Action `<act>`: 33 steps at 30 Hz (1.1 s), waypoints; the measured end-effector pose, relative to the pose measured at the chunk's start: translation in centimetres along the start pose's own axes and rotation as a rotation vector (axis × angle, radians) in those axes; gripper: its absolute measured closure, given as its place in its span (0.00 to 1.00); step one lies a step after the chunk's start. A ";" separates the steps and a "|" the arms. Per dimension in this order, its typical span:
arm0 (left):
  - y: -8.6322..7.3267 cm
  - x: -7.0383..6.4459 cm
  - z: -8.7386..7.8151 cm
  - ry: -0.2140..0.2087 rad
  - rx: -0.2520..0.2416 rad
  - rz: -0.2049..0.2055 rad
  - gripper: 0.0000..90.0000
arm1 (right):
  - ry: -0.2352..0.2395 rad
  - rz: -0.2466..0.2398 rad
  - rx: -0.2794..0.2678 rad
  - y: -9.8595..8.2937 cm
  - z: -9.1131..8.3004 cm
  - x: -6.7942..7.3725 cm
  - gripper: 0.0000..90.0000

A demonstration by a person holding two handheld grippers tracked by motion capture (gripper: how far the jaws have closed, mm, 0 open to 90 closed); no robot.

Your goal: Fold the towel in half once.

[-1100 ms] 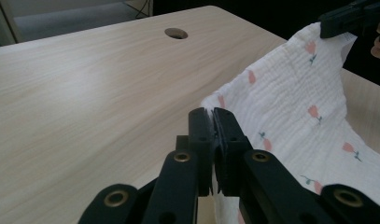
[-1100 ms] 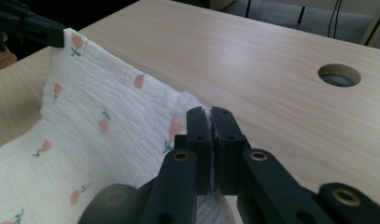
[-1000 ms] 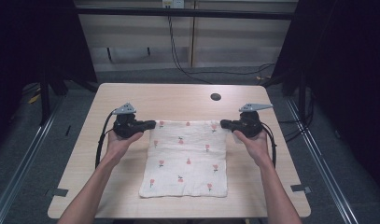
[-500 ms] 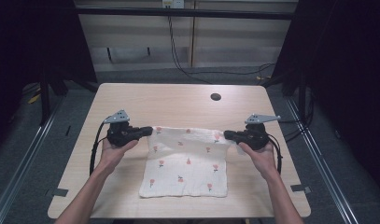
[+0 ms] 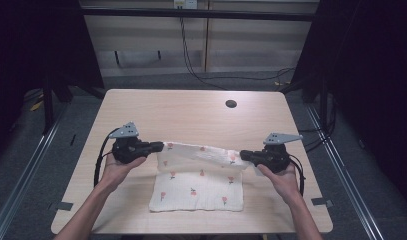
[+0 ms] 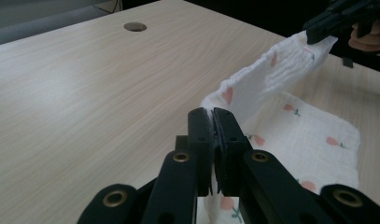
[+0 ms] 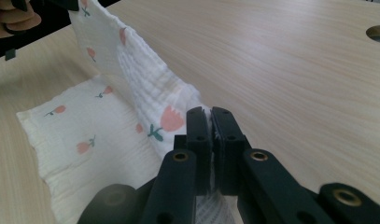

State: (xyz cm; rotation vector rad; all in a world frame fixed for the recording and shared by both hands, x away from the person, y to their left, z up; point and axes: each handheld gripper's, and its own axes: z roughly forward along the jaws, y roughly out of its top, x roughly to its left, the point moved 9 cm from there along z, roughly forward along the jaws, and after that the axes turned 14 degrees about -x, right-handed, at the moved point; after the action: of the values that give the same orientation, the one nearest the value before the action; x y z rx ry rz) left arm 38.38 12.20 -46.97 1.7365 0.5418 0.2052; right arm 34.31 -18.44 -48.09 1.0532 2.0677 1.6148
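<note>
On table, high view: cloth [image 5: 198,182] lies at the near middle of the table [image 5: 191,112]; its far edge is lifted and stretched between the two grippers.
Left gripper, high view: left gripper [image 5: 160,146] clamps the cloth's far-left corner, clear of the tabletop.
Right gripper, high view: right gripper [image 5: 242,155] clamps the far-right corner.
Change, high view: both grippers sit nearer the person than a second ago, and the far edge now hangs over the cloth's middle instead of lying flat.
Left gripper view: jaws stand together on a pinch of cloth [image 6: 253,88]; the raised edge runs taut to the right gripper [image 6: 318,30] at upper right.
Right gripper view: jaws stand together on the cloth [image 7: 145,88] corner; the raised panel runs up to the left gripper [image 7: 68,4] at upper left; the lower layer lies flat on the table.
Hole: a round hole [image 5: 231,103] sits well beyond the cloth.
Meaning: this looks like a fold in half toward the person, about midway; the near edge is not yet covered.
Next need: both corners carried evenly to the near edge, tension kept equal.
</note>
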 end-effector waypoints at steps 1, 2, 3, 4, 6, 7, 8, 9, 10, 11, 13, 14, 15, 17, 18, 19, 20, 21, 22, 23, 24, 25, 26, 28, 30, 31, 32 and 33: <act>-0.1 -0.2 -0.1 -0.004 0.001 0.002 0.96 | 0.000 0.005 -0.002 -0.2 -0.1 0.0 0.96; -0.3 -0.4 -0.3 -0.005 0.002 0.004 0.96 | 0.001 0.004 -0.001 -0.3 -0.3 0.1 0.96; -0.5 -0.5 -0.4 -0.005 0.008 -0.001 0.96 | 0.000 0.007 -0.004 -0.4 -0.4 0.2 0.96; -0.8 -0.6 -0.6 -0.001 0.017 -0.001 0.96 | 0.001 0.011 -0.005 -0.5 -0.6 0.3 0.96; -1.0 -0.8 -0.8 -0.004 0.024 -0.005 0.96 | 0.003 0.012 -0.005 -0.7 -0.8 0.5 0.96; -1.4 -1.2 -1.1 -0.003 0.030 -0.013 0.96 | 0.011 0.013 -0.006 -1.0 -1.1 0.9 0.96; -1.4 -1.2 -1.1 -0.003 0.030 -0.013 0.96 | 0.010 0.013 0.002 -1.3 -1.2 1.1 0.96; -1.8 -1.7 -1.4 -0.010 0.040 -0.014 0.96 | 0.015 0.012 0.009 -1.5 -1.3 1.3 0.96; -1.9 -2.0 -1.5 -0.015 0.045 -0.009 0.96 | 0.022 0.022 0.012 -1.8 -1.4 1.5 0.96; -2.0 -2.3 -1.6 -0.017 0.046 -0.004 0.96 | 0.024 0.025 0.018 -2.0 -1.4 1.6 0.96; -2.0 -2.9 -1.8 -0.026 0.046 0.000 0.96 | 0.027 0.024 0.035 -2.5 -1.6 1.9 0.96; -2.0 -2.9 -1.8 -0.026 0.046 0.000 0.96 | 0.027 0.024 0.035 -2.5 -1.6 1.9 0.96; -2.4 -3.3 -2.0 -0.029 0.063 0.013 0.96 | 0.027 0.020 0.035 -2.6 -1.8 2.2 0.96; -2.8 -3.6 -2.2 -0.027 0.074 0.007 0.96 | 0.030 0.013 0.037 -2.6 -1.9 2.4 0.96; -3.0 -3.7 -2.2 -0.030 0.082 -0.003 0.96 | 0.027 0.012 0.040 -2.7 -2.0 2.5 0.96; -3.3 -3.9 -2.2 -0.020 0.097 -0.002 0.96 | 0.028 0.009 0.044 -2.8 -1.9 2.6 0.96; -3.6 -4.1 -2.2 -0.024 0.113 0.000 0.96 | 0.030 0.010 0.043 -2.9 -1.9 2.7 0.96; -3.9 -4.3 -2.3 -0.028 0.120 0.003 0.96 | 0.031 0.017 0.044 -3.1 -1.9 2.8 0.96; -3.9 -4.3 -2.3 -0.028 0.120 0.003 0.96 | 0.031 0.017 0.044 -3.1 -1.9 2.8 0.96; -4.2 -4.4 -2.3 -0.030 0.127 0.005 0.96 | 0.034 0.016 0.048 -3.4 -1.8 3.0 0.96; -4.4 -4.5 -2.4 -0.034 0.129 0.004 0.96 | 0.036 0.020 0.057 -3.8 -1.8 3.1 0.96; -5.0 -4.4 -2.6 -0.037 0.131 -0.008 0.96 | 0.046 0.032 0.068 -4.4 -1.8 3.3 0.95; -5.3 -4.4 -2.7 -0.037 0.136 -0.012 0.96 | 0.055 0.037 0.079 -4.7 -1.9 3.5 0.95; -5.6 -4.4 -2.8 -0.033 0.145 -0.013 0.96 | 0.061 0.037 0.092 -5.1 -1.9 3.7 0.94; -6.1 -4.7 -2.8 -0.039 0.144 -0.028 0.96 | 0.070 0.030 0.109 -5.5 -1.9 4.0 0.92; -6.8 -5.1 -2.8 -0.041 0.176 -0.012 0.96 | 0.079 0.031 0.115 -5.7 -1.9 4.2 0.90; -6.8 -5.1 -2.8 -0.041 0.176 -0.012 0.96 | 0.079 0.031 0.115 -5.7 -1.9 4.2 0.90; -7.5 -5.5 -2.6 -0.047 0.208 -0.010 0.96 | 0.098 0.053 0.122 -6.4 -1.9 4.7 0.90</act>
State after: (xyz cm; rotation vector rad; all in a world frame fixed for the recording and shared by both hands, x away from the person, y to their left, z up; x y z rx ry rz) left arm 30.61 13.01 -52.66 1.9353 0.5530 0.1027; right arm 27.66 -17.05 -52.53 1.0974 2.2450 1.6125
